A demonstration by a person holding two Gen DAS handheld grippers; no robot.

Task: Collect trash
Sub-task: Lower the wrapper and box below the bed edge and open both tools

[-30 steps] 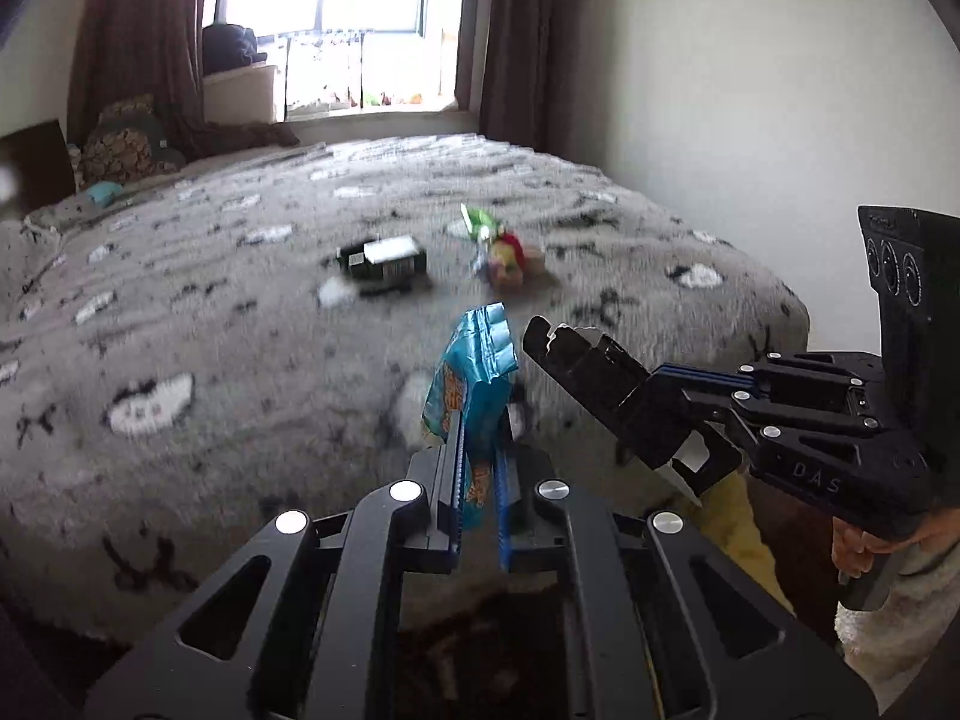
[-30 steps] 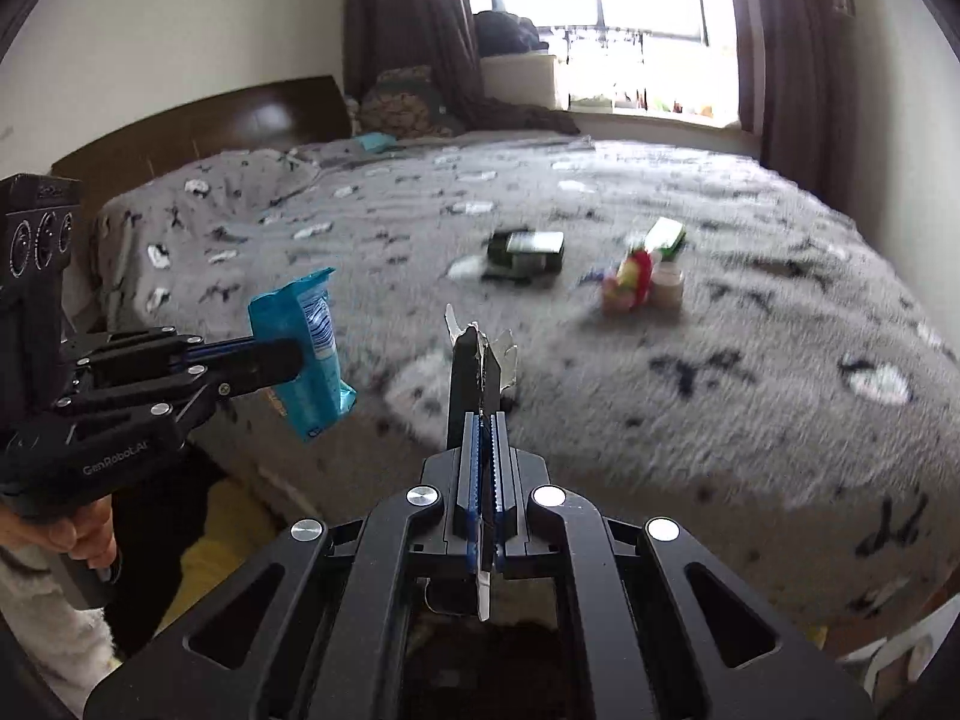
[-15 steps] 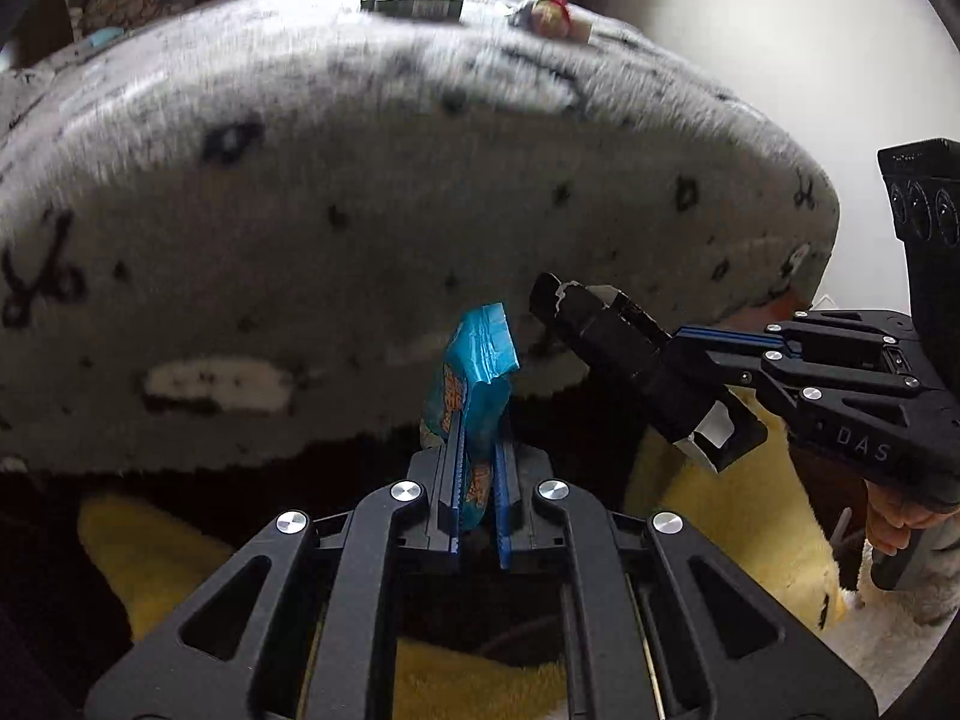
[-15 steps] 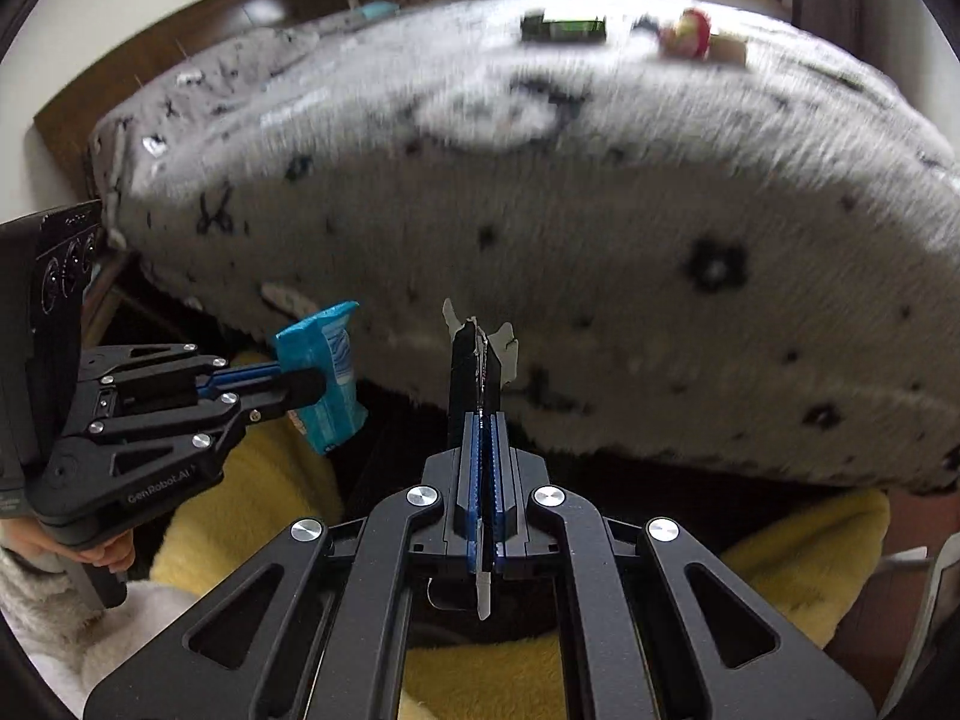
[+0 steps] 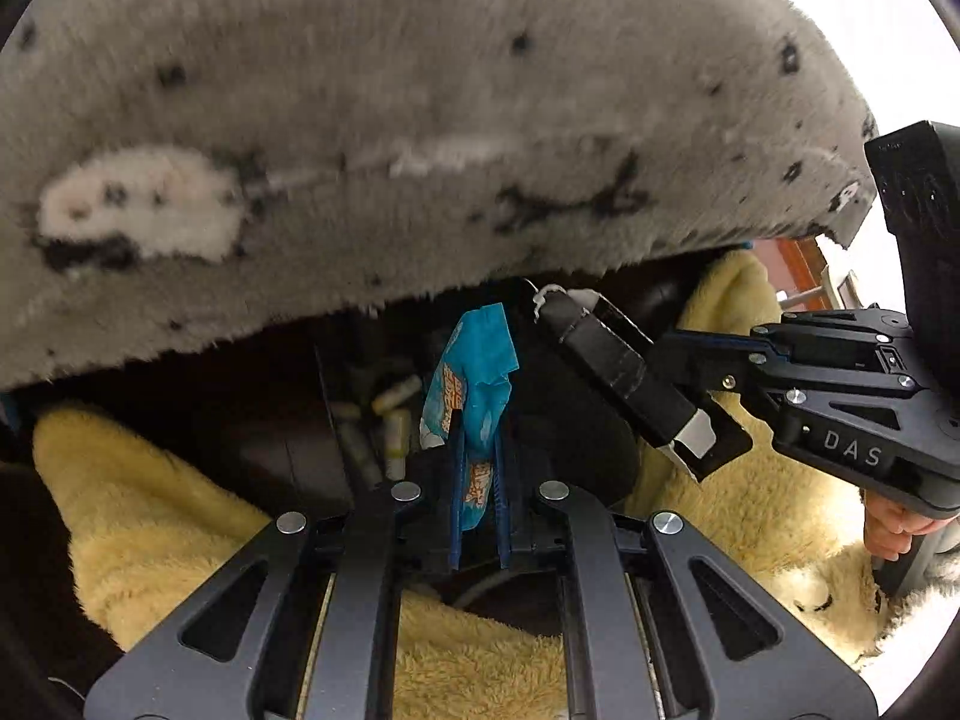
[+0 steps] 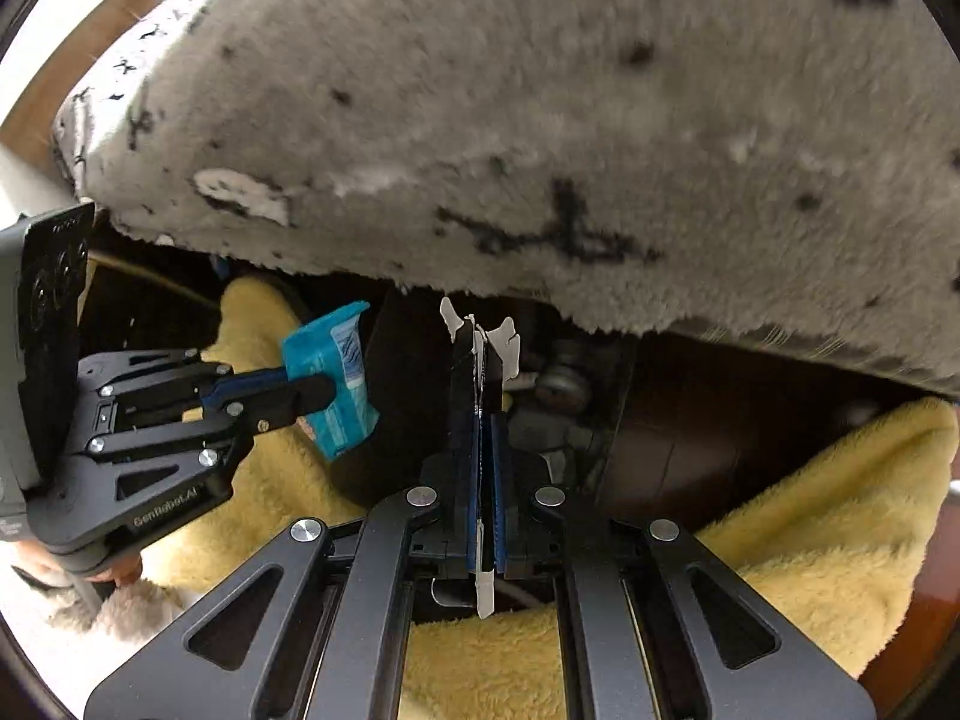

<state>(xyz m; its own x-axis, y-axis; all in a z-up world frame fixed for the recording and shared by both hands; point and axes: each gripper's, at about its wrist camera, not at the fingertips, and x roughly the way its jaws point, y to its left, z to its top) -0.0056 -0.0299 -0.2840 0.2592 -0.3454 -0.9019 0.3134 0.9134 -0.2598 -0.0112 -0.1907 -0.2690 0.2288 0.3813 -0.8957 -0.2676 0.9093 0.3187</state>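
My left gripper [image 5: 478,420] is shut on a blue snack wrapper [image 5: 483,348], which sticks up from between its pads. It hangs over a dark bin [image 5: 282,456] with pale scraps inside. In the right wrist view, my right gripper [image 6: 478,333] is shut on a thin black-and-white wrapper [image 6: 505,343]; a white strip of it shows low between the fingers. That gripper hangs over the same bin [image 6: 678,450]. The two grippers are side by side: the right gripper [image 5: 555,312] shows in the left wrist view, and the left gripper [image 6: 324,387] with the blue wrapper [image 6: 330,360] in the right wrist view.
The grey fleece bed cover [image 5: 420,120] overhangs just above and behind both grippers, its edge [image 6: 540,120] close over the bin. A yellow fluffy blanket [image 5: 150,480] lies around the bin on the floor [image 6: 810,510]. A hand [image 5: 888,525] grips the right tool's handle.
Both grippers have sunk from above the bed to below its edge and tipped downward. The items on the bed top left the view; the bin and yellow blanket came in. Both grips are unchanged.
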